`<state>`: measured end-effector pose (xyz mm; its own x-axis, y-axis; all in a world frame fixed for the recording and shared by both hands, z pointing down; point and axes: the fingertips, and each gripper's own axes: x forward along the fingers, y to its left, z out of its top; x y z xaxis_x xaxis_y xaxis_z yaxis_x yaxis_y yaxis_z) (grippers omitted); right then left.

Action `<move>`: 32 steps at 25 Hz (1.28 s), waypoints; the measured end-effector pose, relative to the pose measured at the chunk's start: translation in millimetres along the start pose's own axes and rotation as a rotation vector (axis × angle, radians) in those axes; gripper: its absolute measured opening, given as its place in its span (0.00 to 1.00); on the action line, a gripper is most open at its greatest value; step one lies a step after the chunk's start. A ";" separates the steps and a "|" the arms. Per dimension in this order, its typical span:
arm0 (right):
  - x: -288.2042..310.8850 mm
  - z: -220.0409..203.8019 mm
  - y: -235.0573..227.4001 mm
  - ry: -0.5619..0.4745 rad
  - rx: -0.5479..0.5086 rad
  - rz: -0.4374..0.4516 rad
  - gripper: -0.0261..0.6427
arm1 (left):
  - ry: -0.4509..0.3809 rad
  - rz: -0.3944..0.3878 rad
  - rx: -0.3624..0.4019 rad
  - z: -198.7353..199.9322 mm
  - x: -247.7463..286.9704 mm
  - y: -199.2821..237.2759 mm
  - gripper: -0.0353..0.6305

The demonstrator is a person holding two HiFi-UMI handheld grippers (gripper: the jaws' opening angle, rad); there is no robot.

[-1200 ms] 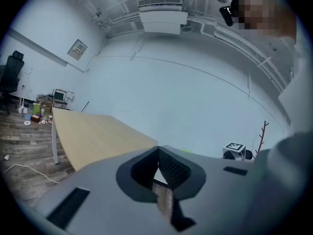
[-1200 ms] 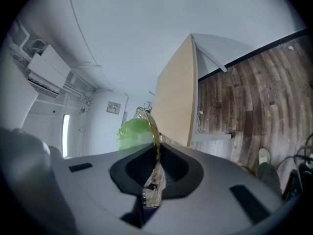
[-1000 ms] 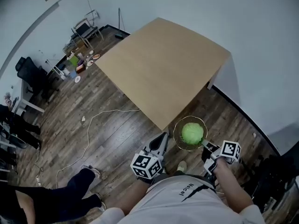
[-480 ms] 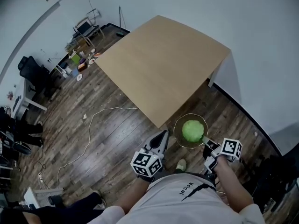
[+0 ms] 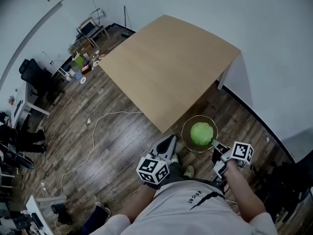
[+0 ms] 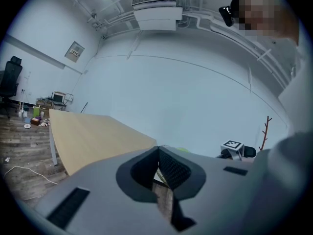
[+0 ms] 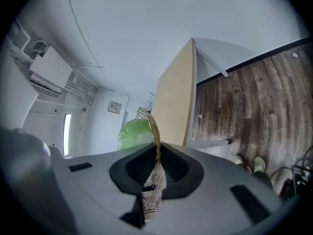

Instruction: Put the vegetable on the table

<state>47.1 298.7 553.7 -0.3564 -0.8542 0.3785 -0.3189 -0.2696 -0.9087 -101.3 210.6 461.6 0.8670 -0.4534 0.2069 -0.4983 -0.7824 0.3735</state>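
Note:
A round green vegetable (image 5: 201, 132) lies in a clear glass bowl (image 5: 184, 137) held in the air just off the near corner of the light wooden table (image 5: 168, 67). My right gripper (image 5: 215, 145) is shut on the bowl's rim at its right side. In the right gripper view the bowl's rim (image 7: 153, 126) stands edge-on between the jaws of my right gripper (image 7: 157, 153), with the vegetable (image 7: 133, 132) to its left and the table (image 7: 176, 102) beyond. My left gripper (image 5: 170, 141) is shut and holds nothing, left of the bowl. In the left gripper view my left gripper (image 6: 158, 151) points past the table (image 6: 93, 131).
A white cable (image 5: 93, 136) trails over the dark wood floor left of the table. Clutter and a chair (image 5: 80, 62) stand by the far wall, black chairs (image 5: 34, 77) at the left. A white wall runs along the right. Someone's shoe (image 5: 101, 211) shows at the bottom left.
The bowl and both grippers have crept slightly toward the table corner. The person standing at the lower left has walked mostly out of view.

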 end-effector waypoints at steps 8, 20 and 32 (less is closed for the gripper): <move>20.1 19.3 -5.2 0.004 -0.003 -0.024 0.10 | 0.010 -0.007 -0.016 2.6 26.8 16.5 0.07; 79.6 88.7 -9.9 -0.033 0.041 -0.054 0.10 | 0.028 -0.050 -0.009 32.0 115.1 69.1 0.07; 155.7 168.4 -4.5 -0.097 0.084 -0.104 0.09 | 0.047 -0.092 -0.005 74.0 190.3 139.9 0.07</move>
<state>141.0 92.0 587.1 -0.2376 -0.8578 0.4558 -0.2731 -0.3914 -0.8788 -6.5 -16.8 486.4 0.9085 -0.3590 0.2138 -0.4167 -0.8175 0.3976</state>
